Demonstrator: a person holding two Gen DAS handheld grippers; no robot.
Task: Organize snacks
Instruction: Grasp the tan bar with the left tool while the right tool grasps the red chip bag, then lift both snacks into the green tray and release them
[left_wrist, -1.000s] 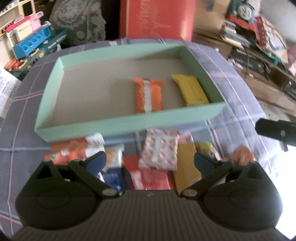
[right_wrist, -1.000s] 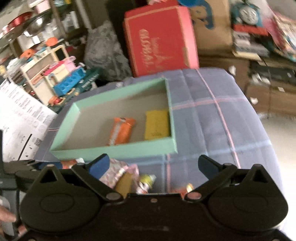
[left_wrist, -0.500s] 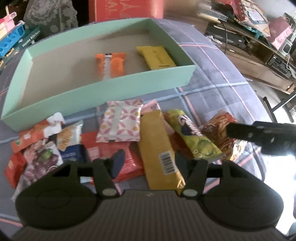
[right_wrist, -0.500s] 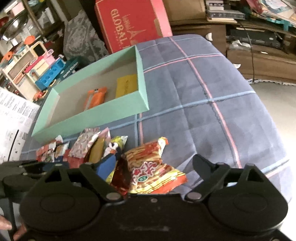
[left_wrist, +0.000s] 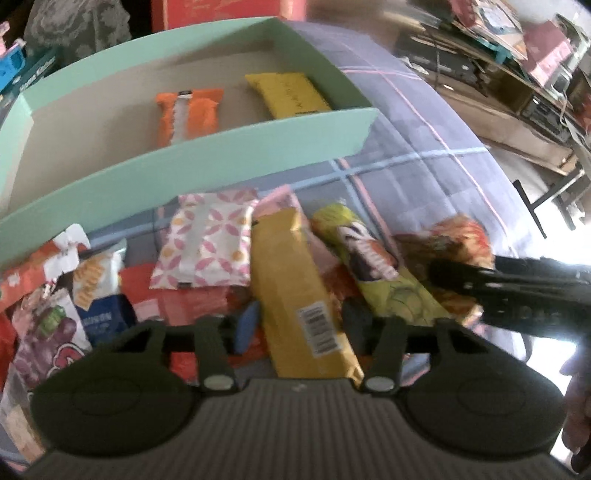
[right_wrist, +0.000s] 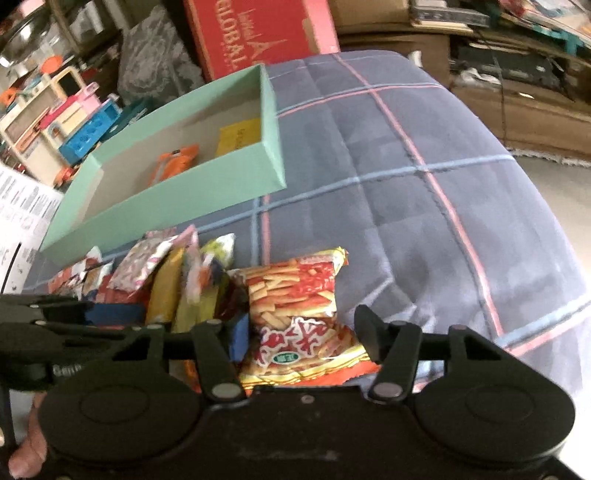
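A pile of small snack packets lies on a checked quilt (right_wrist: 424, 155), just in front of a shallow mint-green box (left_wrist: 207, 155) that already holds an orange packet (left_wrist: 186, 112) and a yellow one (left_wrist: 290, 96). The left gripper (left_wrist: 301, 326) straddles a long mustard-yellow packet (left_wrist: 295, 288); its jaws have just been closing, and whether the pads press yet I cannot tell. The right gripper (right_wrist: 304, 334) brackets a red-and-yellow crisp bag (right_wrist: 295, 317), jaws also just closing, narrowed but with a gap on one side. Both packets look light, crinkly and slippery, the crisps likely crushable. A gentle pinch across the middle seems wisest.
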